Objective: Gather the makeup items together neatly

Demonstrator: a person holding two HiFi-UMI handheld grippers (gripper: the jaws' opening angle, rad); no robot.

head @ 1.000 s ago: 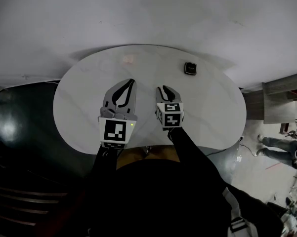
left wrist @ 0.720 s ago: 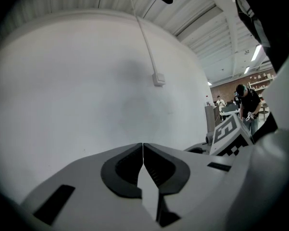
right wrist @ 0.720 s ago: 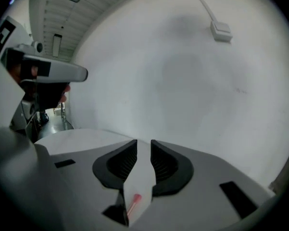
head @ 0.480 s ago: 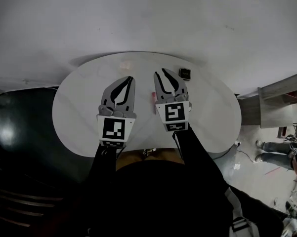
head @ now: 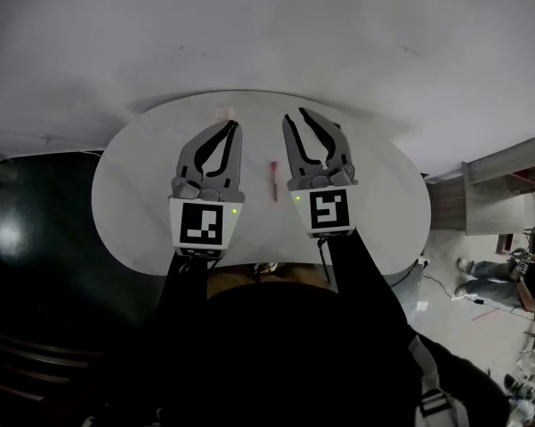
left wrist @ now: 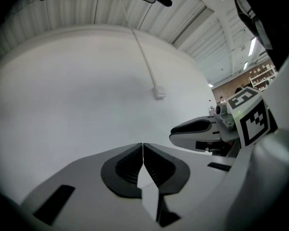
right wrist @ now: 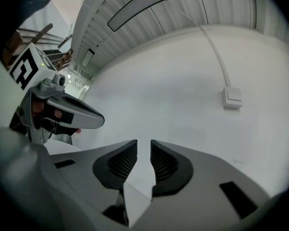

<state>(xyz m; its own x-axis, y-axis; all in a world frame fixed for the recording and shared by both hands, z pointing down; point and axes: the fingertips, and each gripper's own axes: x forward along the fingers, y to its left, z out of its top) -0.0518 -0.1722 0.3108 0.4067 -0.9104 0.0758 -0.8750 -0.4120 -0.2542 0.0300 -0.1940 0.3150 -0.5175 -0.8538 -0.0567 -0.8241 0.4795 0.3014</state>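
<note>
I am holding the left gripper (left wrist: pixel 143 147) level with its jaws pressed together on nothing. The right gripper (right wrist: pixel 144 143) is sitting beside it, jaws slightly apart and also empty. I judge I am hovering both to pick a target. Below, between the 2, a slim pink-red stick (head: pixel 273 180) is lying on the white table (head: pixel 133 203). A fainter pink item (head: pixel 224 112) near the far edge is too blurred to name.
</note>
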